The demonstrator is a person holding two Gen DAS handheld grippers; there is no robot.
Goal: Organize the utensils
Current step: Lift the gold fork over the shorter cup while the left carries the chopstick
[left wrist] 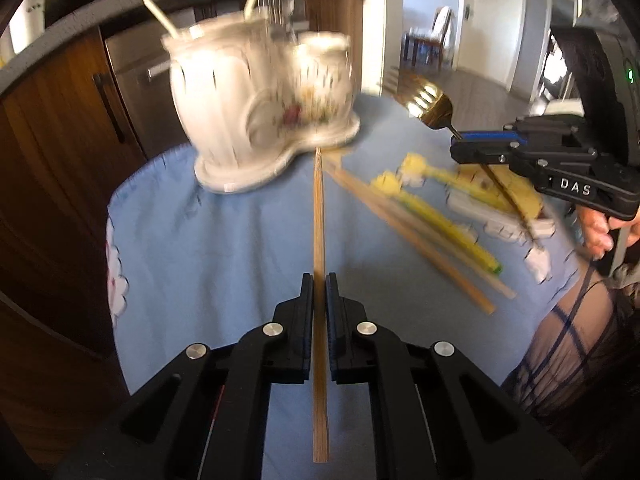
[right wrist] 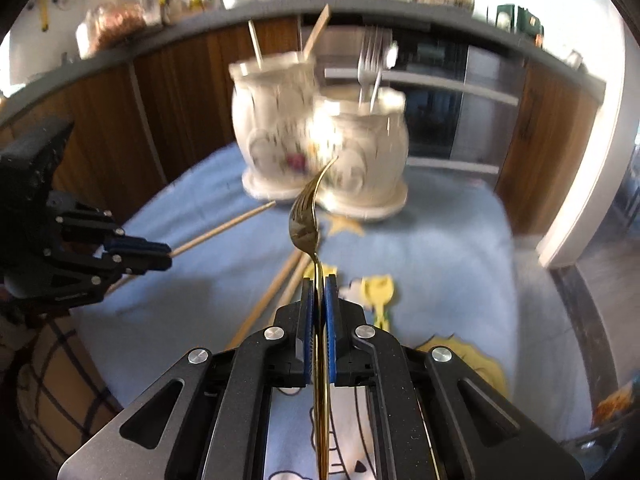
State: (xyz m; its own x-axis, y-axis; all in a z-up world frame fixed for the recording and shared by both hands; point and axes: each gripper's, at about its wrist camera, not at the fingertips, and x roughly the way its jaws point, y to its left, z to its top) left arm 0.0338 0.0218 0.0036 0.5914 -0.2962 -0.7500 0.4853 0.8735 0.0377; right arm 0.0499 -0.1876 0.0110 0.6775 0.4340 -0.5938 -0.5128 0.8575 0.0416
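Utensils gripped, one per hand, on the way to the holder.

Left gripper is clamped on a chopstick; right gripper is clamped on a gold fork. Next, I judge, each must tip upright over its cup. Only the right view shows the forks already in the right-hand cup; only the left shows loose chopsticks on the cloth.

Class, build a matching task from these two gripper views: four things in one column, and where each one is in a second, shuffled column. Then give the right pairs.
Things:
1. gold fork
2. wooden chopstick
3. silver forks
4. loose chopsticks

Places:
A. lying on the blue cloth
B. clamped in the left gripper
C. standing in the ceramic holder
D. clamped in the right gripper

Pairs: 1-D, 2-B, 3-C, 4-A
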